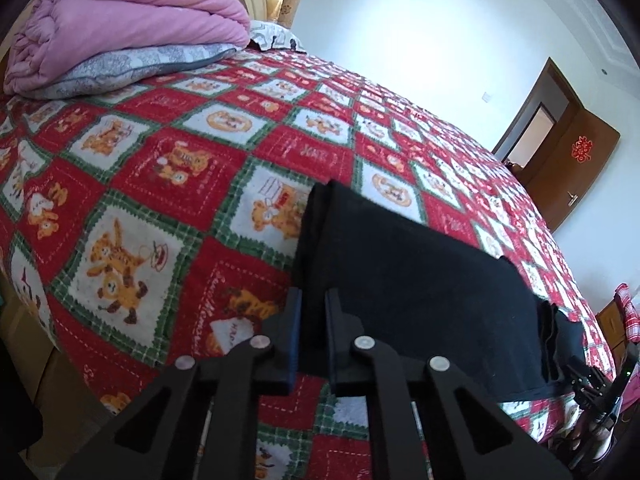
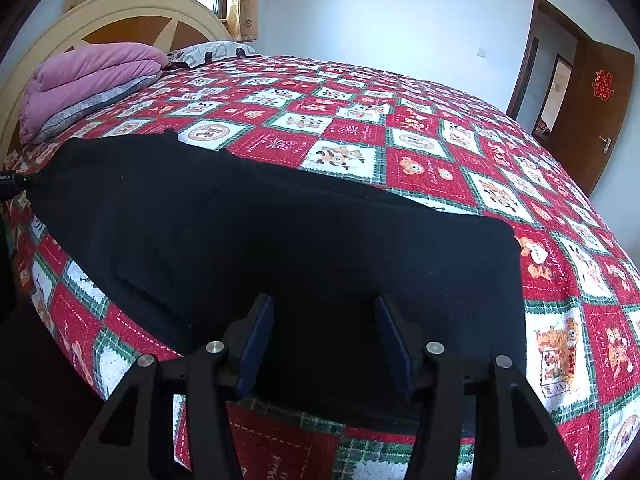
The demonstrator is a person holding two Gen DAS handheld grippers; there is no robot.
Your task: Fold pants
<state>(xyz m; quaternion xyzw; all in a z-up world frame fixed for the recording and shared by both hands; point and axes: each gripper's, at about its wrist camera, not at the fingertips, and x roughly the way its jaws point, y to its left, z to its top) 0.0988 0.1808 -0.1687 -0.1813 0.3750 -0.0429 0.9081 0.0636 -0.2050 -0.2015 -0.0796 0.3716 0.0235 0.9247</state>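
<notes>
The black pants (image 1: 400, 272) lie flat in a long folded strip near the front edge of the bed. My left gripper (image 1: 314, 312) is at one end of the strip, its blue pads nearly together and pinching the black cloth. From the right wrist view the pants (image 2: 260, 220) stretch away to the left. My right gripper (image 2: 324, 320) sits over the other end, fingers wide apart. The cloth lies flat between and under them, and the pads (image 2: 258, 336) do not press on it.
A red, white and green patchwork bedspread (image 2: 440, 140) covers the whole bed. A folded pink quilt (image 2: 88, 76) rests on a grey pillow (image 1: 132, 68) by the headboard (image 2: 120, 12). A brown door (image 2: 592, 100) stands open at the far right.
</notes>
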